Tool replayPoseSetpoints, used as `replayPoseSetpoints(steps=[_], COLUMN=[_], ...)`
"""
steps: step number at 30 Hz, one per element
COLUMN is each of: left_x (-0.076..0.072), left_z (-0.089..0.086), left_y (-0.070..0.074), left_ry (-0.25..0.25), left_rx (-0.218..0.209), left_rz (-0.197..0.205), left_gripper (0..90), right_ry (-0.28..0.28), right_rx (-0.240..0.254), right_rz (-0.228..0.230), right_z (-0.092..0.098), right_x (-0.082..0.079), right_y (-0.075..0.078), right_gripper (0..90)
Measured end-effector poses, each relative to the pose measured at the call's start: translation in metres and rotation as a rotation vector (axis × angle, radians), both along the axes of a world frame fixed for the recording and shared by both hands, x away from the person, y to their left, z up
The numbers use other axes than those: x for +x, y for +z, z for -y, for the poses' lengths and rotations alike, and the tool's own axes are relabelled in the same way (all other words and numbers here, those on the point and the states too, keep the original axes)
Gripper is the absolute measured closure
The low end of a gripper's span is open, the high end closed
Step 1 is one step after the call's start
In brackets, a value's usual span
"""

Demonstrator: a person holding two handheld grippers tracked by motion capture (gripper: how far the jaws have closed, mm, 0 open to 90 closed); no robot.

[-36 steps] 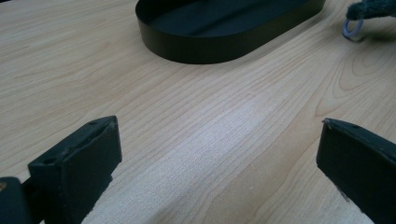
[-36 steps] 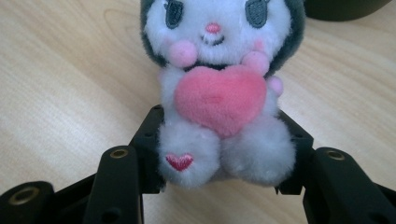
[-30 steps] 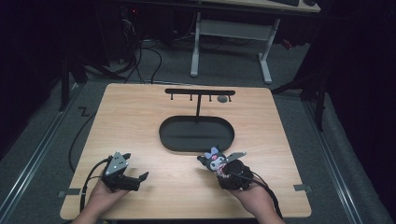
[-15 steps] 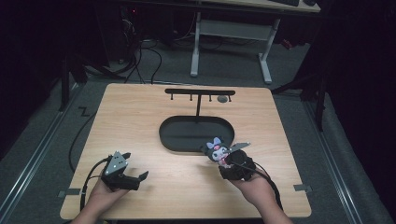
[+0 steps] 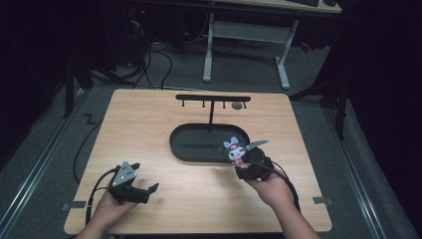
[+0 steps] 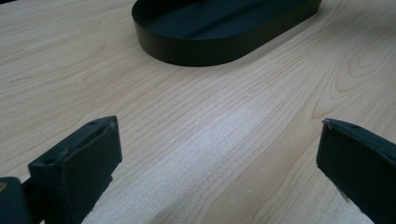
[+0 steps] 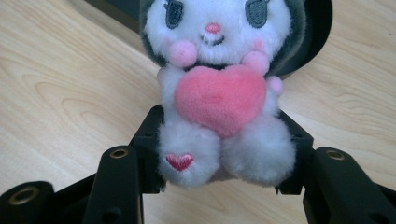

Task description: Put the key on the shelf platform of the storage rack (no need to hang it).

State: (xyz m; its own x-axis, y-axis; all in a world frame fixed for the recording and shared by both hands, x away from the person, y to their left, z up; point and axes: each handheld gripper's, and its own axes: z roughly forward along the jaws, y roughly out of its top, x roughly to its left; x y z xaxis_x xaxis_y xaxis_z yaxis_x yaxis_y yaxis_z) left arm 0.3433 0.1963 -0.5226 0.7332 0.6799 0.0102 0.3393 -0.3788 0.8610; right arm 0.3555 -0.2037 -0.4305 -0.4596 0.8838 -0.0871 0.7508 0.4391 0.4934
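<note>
A small white plush toy (image 7: 217,88) with a dark hood and a pink heart on its chest sits between the black jaws of my right gripper (image 7: 219,163), which is shut on its lower body. In the high view the plush toy (image 5: 234,149) is lifted at the right end of the black oval tray (image 5: 191,149), with my right gripper (image 5: 244,164) just below it. My left gripper (image 5: 144,191) rests low over the table's front left, open, its fingers (image 6: 79,163) wide apart over bare wood. The tray (image 6: 224,42) lies ahead of it.
A black T-shaped rack (image 5: 213,99) with small hooks stands behind the tray; a dark round thing (image 5: 237,105) hangs near its right end. Cables trail from both grippers toward the table's (image 5: 149,124) front edge. Dark floor and desk legs lie beyond.
My right gripper has carried the plush toy away from the front edge, up and rightward toward the tray's right end. The left gripper has stayed put.
</note>
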Motion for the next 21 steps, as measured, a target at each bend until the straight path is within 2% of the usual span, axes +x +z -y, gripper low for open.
replayPoseSetpoints(steps=[21], left_x=[-0.002], left_z=[-0.004], left_y=[0.002], left_ry=[0.001], left_rx=[-0.013], left_rz=[-0.003], left_gripper=[0.9], right_ry=[-0.019], right_rx=[-0.020], right_rz=[-0.003], right_z=[-0.012], right_x=[0.038], right_y=[0.002], right_gripper=[48.4])
